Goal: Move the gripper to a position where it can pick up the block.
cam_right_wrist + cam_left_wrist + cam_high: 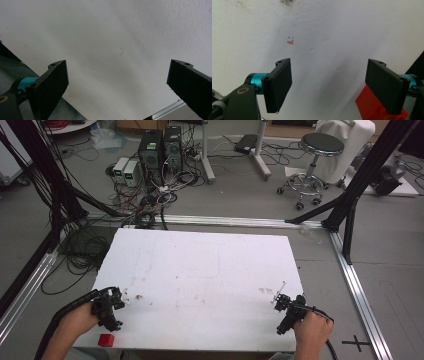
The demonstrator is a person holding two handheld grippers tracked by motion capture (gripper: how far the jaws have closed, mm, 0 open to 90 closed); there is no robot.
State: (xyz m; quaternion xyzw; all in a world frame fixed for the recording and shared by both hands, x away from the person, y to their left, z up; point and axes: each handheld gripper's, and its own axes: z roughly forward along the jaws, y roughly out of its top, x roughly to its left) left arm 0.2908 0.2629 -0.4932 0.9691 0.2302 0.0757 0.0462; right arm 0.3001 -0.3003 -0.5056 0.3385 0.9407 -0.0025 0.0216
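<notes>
Red block (374, 105), perhaps a toy brick, half-hidden behind left tongs (334, 85); both tongs wide open, empty.

Red toy brick (106, 340), flat, white table's (210, 270) near-left corner

From either gripper, you have bare white table (200, 270) open from ten through two o'clock. Your one obstacle is the red block (106, 340), at five o'clock just beside the left gripper (111, 307).
</notes>
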